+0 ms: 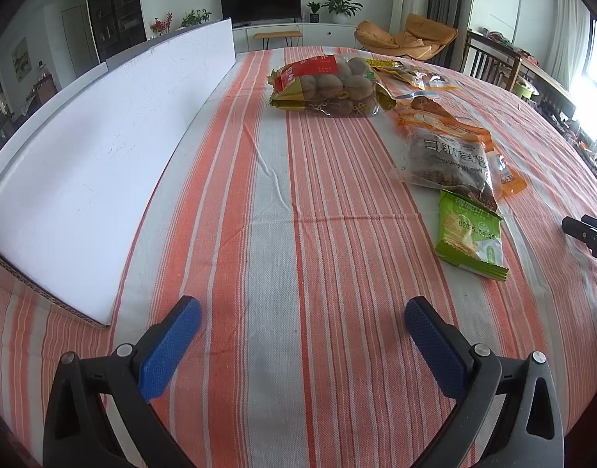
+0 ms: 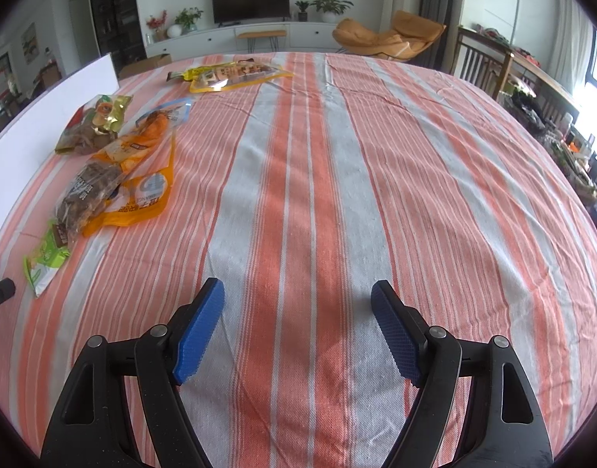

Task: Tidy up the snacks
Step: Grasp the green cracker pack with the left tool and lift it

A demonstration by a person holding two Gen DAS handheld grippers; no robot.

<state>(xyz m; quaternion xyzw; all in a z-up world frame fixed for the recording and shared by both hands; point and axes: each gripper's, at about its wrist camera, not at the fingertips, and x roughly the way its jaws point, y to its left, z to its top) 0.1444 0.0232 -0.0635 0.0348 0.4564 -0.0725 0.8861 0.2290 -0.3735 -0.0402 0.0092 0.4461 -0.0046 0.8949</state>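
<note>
Several snack packs lie on the striped tablecloth [image 1: 283,202]. In the left wrist view, a clear bag of round brown snacks [image 1: 326,85] sits far ahead, a yellow pack [image 1: 411,74] behind it, a walnut bag [image 1: 446,156] over an orange pack [image 1: 505,171], and a green cracker pack [image 1: 470,234] nearest. My left gripper [image 1: 302,312] is open over bare cloth, holding nothing. The right wrist view has the same packs at left: green pack [image 2: 45,261], walnut bag [image 2: 87,195], orange pack [image 2: 142,195], yellow pack [image 2: 236,74]. My right gripper [image 2: 298,292] is open and empty.
A long white board [image 1: 95,163] edged in cardboard lies along the table's left side. Part of the right gripper [image 1: 587,234] shows at the left wrist view's right edge. Chairs, a TV stand and plants stand beyond the far table edge.
</note>
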